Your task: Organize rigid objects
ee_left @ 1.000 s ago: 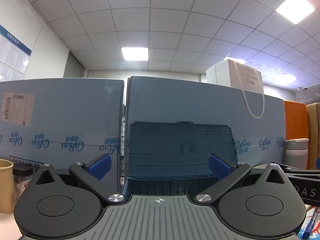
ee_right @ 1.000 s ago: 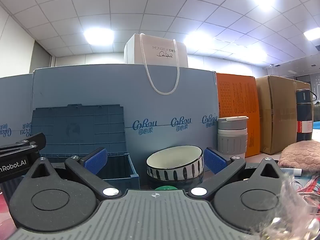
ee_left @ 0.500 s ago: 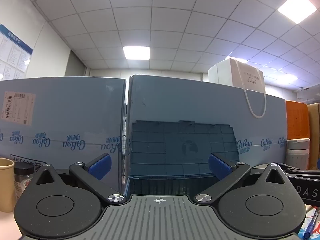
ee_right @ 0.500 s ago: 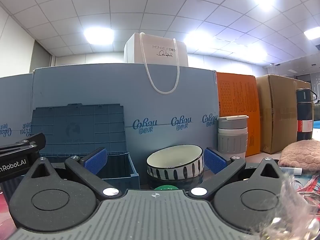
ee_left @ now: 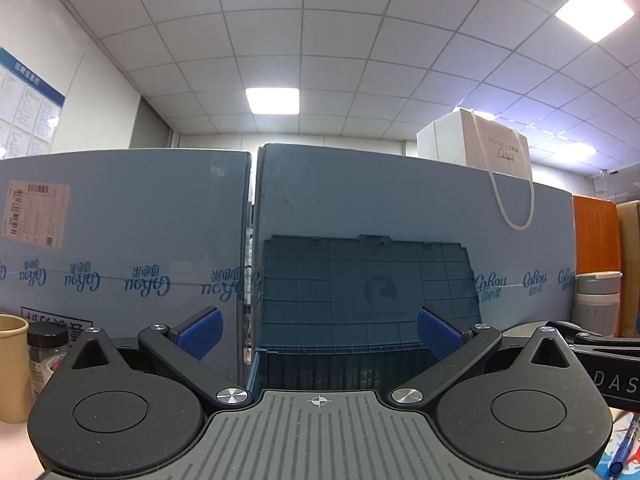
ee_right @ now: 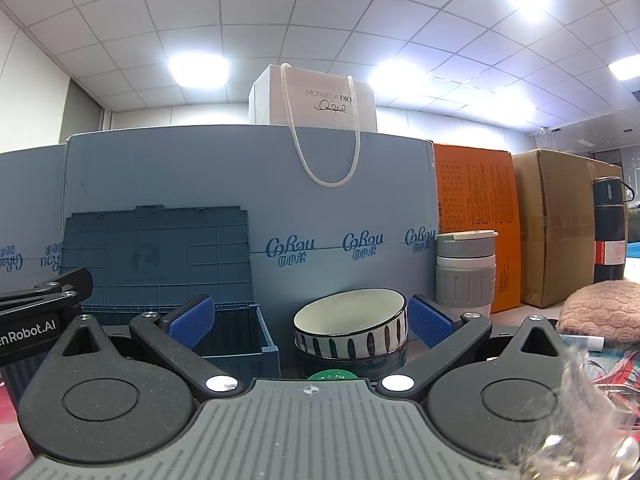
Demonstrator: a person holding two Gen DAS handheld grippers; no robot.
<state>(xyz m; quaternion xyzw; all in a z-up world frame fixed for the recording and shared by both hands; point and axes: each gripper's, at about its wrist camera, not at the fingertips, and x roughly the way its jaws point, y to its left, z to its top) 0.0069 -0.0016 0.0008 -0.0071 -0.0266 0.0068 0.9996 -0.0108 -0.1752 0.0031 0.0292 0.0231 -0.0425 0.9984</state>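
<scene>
Blue plastic makes up the storage crate (ee_left: 340,360) at the centre of the left wrist view, its ribbed lid (ee_left: 368,288) standing upright against the blue cartons (ee_left: 120,240) behind; what lies inside the crate cannot be seen. The left gripper (ee_left: 319,330) has its blue pads wide apart with nothing between them, the crate directly ahead. At the lower left edge stand a tan cup (ee_left: 12,368) and a black-capped jar (ee_left: 46,356), its contents dark but unclear.

In the right wrist view the right gripper (ee_right: 308,320) is likewise spread and holds nothing. Between its pads, lower centre, a white-lined striped bowl (ee_right: 350,324) sits nested in a darker bowl (ee_right: 348,358); the top bowl looks empty. The crate (ee_right: 236,340) stands just left of the bowls. A grey lidded tumbler (ee_right: 466,276) stands right of them, and a dark flask (ee_right: 609,232) stands at the right edge
</scene>
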